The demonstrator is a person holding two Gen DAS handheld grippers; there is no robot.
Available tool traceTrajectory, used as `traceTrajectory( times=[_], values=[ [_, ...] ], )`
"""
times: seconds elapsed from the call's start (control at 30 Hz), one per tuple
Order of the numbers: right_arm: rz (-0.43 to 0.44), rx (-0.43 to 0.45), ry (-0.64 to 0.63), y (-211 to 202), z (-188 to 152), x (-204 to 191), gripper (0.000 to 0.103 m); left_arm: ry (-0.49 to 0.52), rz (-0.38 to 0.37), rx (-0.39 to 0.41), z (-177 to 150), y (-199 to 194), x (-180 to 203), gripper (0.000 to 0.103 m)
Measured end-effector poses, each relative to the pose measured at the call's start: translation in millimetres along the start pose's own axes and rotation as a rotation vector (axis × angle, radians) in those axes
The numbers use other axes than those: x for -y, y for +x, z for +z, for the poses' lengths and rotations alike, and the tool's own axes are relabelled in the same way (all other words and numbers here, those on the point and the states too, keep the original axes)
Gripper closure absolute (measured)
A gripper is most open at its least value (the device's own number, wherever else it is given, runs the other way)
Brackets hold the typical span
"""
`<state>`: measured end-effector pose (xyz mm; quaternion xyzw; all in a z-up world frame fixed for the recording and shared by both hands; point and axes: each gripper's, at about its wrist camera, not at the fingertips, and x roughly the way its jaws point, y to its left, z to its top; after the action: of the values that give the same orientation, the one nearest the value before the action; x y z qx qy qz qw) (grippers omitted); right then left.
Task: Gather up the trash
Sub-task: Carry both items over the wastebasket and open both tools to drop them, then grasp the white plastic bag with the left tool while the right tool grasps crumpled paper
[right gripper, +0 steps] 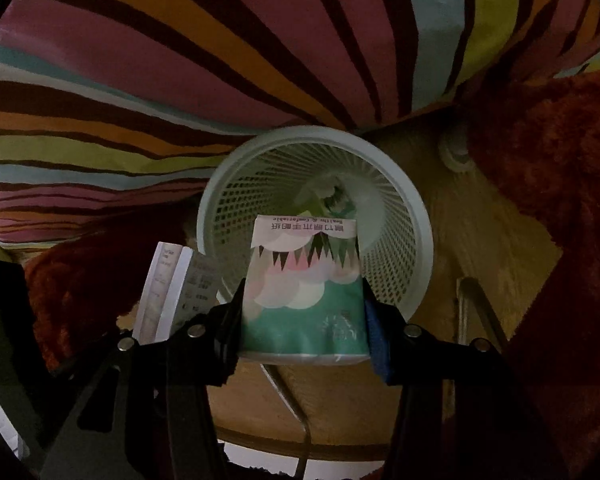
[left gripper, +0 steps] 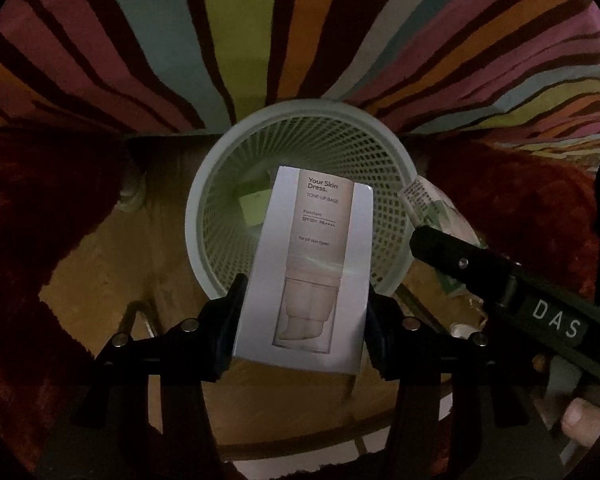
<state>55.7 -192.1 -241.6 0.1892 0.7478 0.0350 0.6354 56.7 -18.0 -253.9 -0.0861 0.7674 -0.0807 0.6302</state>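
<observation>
My left hand-held gripper (left gripper: 302, 316) clamps the white box (left gripper: 306, 268), my right hand-held gripper (right gripper: 302, 320) the tissue pack (right gripper: 304, 292), basket (left gripper: 204, 204) at twelve o'clock.

Mesh basket (left gripper: 384, 216) pale mint-white, square-grid lattice walls, radial slats at its bottom. Carton (left gripper: 304, 272) white with beige centre panel, dark print, pale pink tube picture. Tissue pack (right gripper: 304, 300) teal-green below, white and pink overlapping circles mid, dark triangle bunting, white top band with dark print. Striped cloth (right gripper: 180, 80): pink, orange, lime, light blue, white, dark brown bands. Fuzzy fabric (right gripper: 560, 160) rust red. Floor (left gripper: 112, 272) yellow-brown. Left tool (left gripper: 302, 316) black; right tool (right gripper: 304, 320) black with blue pad.
</observation>
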Motion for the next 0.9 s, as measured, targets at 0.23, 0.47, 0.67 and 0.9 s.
traceTrajectory(
  times=[0.23,0.47,0.67,0.9],
  values=[
    [0.008,-0.017,0.019,5.7,0.7,1.6,0.024,0.028,0.040,-0.045,-0.9,7.2,2.5,0.031],
    [0.023,-0.010,0.030,1.9,-0.6,3.1,0.023,0.045,0.037,-0.013,-2.1,-1.2,4.2,0.031],
    [0.036,0.013,0.018,-5.8,-2.8,1.9,0.023,0.027,0.030,0.038,-2.5,-15.1,1.4,0.031],
    [0.098,0.151,-0.023,-39.6,-9.6,-2.9,0.023,0.025,0.059,0.196,-7.8,-52.5,-1.7,0.031]
  ],
)
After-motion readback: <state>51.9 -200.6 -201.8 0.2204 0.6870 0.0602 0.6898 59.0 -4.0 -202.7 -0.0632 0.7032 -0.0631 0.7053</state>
